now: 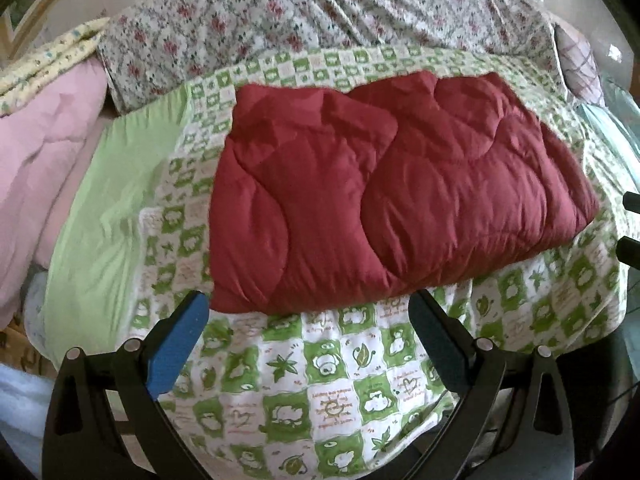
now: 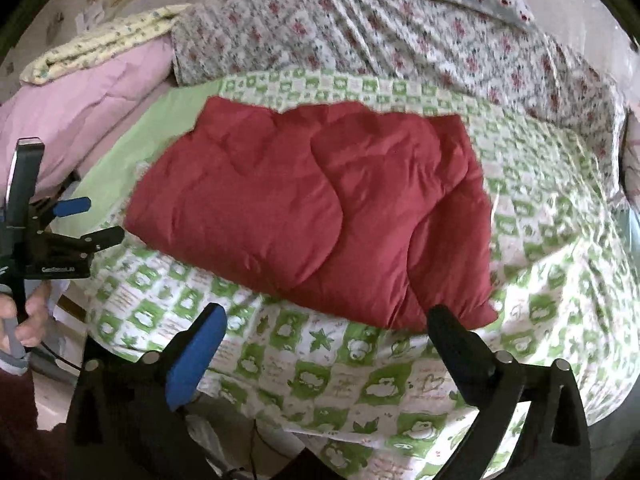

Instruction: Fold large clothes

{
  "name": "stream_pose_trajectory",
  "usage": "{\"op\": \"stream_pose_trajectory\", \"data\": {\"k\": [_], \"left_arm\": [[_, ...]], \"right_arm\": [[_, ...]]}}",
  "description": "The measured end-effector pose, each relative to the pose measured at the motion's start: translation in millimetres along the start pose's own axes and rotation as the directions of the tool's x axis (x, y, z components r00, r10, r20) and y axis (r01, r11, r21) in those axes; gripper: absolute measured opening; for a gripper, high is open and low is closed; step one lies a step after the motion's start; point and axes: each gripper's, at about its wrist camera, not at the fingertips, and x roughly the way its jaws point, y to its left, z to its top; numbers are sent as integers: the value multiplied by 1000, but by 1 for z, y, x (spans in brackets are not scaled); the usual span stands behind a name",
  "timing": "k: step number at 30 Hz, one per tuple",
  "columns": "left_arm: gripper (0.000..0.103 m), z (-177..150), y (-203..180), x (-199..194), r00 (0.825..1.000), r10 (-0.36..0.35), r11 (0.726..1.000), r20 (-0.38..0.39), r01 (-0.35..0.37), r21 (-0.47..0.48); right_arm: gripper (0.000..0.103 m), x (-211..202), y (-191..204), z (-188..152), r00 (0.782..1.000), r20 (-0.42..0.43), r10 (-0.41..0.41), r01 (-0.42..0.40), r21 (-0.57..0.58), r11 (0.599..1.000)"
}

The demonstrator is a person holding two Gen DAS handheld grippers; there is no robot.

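A dark red quilted garment (image 1: 384,188) lies folded into a thick rectangle on the green-and-white patterned bedspread (image 1: 312,384). It also shows in the right wrist view (image 2: 320,208). My left gripper (image 1: 310,308) is open and empty, held just in front of the garment's near edge. My right gripper (image 2: 326,320) is open and empty, close to the garment's near right corner. The left gripper also shows in the right wrist view (image 2: 90,220) at the far left, held in a hand, apart from the garment.
A floral sheet (image 1: 320,12) covers the far part of the bed. A pink quilt (image 1: 44,152) and a yellow patterned cloth (image 1: 48,56) are piled at the left. A plain green cloth (image 1: 116,200) lies left of the garment. The bed's near edge (image 2: 280,428) drops off below.
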Motion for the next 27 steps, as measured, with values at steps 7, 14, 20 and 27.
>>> {"op": "stream_pose_trajectory", "data": {"k": [7,14,20,27], "left_arm": [[101,3,-10,17,999,-8,1000,-43,9,22],[101,7,-20,28,997,-5,999,-71,7,34],[101,18,-23,19,999,1,999,-45,1,36],[102,26,-21,19,999,-13,1000,-35,13,7]], "right_arm": [[102,16,-8,3,999,-34,8,-7,31,999],[102,32,-15,6,998,-69,5,-2,52,999],[102,35,-10,15,997,-82,-1,4,36,999],[102,40,-2,22,996,-84,-6,7,15,1000]]}}
